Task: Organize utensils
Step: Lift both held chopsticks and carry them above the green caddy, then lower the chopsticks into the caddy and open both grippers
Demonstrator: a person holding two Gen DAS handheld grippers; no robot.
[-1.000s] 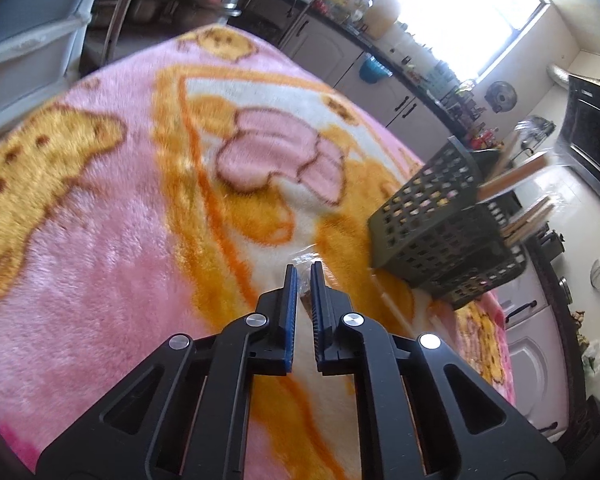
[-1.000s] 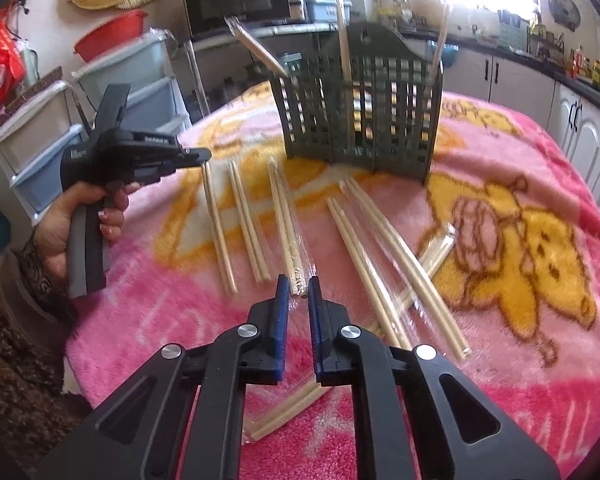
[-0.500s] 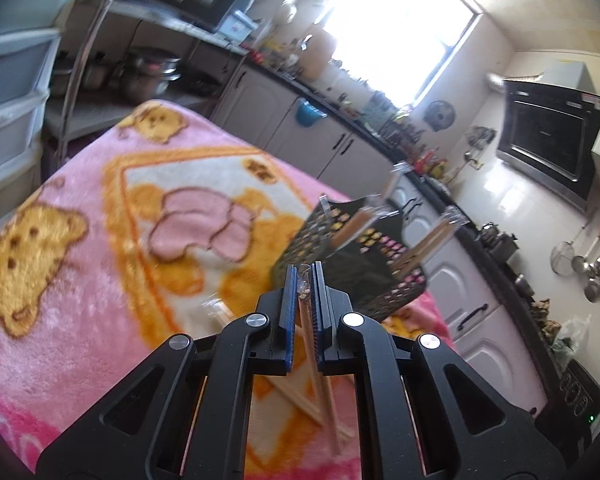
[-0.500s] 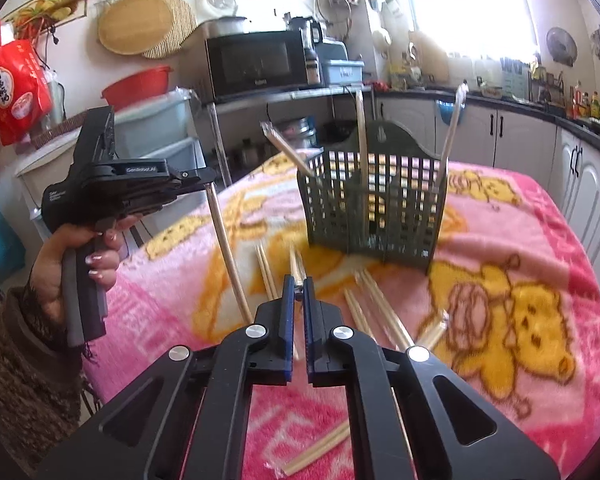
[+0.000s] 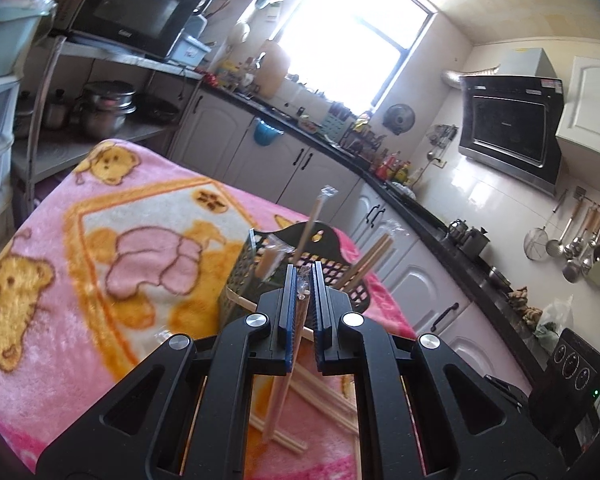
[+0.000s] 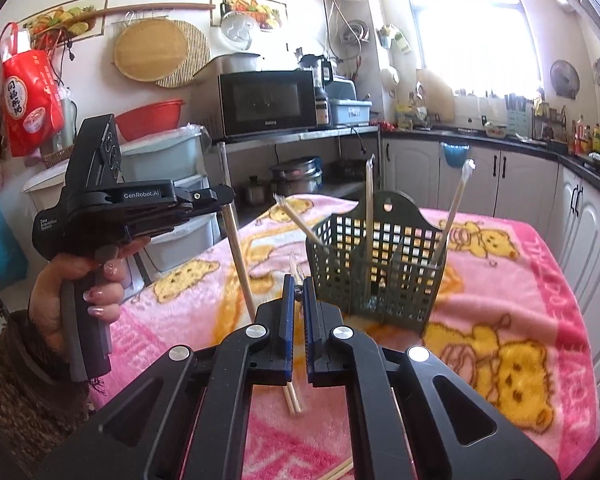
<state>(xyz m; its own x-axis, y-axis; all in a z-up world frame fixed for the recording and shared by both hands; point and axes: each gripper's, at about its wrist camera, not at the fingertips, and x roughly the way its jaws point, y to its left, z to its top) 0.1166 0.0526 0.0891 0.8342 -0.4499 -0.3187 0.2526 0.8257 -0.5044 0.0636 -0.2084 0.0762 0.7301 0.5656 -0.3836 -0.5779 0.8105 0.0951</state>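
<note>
While both grippers clamp wrapped chopsticks: each pair hangs lifted off the pink bear blanket (image 6: 520,280) that covers the tabletop.
Left gripper (image 5: 302,280): jaws closed tight on a wrapped pair of chopsticks (image 5: 282,392), pinched at the top end so that the sticks hang down below the jaws over the blanket.
Right gripper (image 6: 296,284): jaws pressed together on another wrapped chopstick pair (image 6: 292,396), whose clear wrapper tip pokes up above the jaws and whose lower end hangs beneath them.
Left hand (image 6: 74,284): in the right wrist view it grips the handle of the left gripper, at the left edge of the tabletop.
Utensil basket (image 6: 374,268): dark green lattice holder, upright on the blanket just beyond both grippers.
Sticks in the basket (image 6: 368,204): three wrapped pairs already lean inside, one to the left, one near the middle, one to the right, their tops rising above the rim.
Loose chopsticks (image 5: 324,400): more pairs lie flat on the blanket below the left gripper, in front of the basket.
In the way: the leaning sticks cross the basket's open top.
Around: a microwave (image 6: 266,102) on a metal shelf, steel pots (image 5: 102,108) beneath it, white cabinets and a bright window (image 5: 352,28) behind.
</note>
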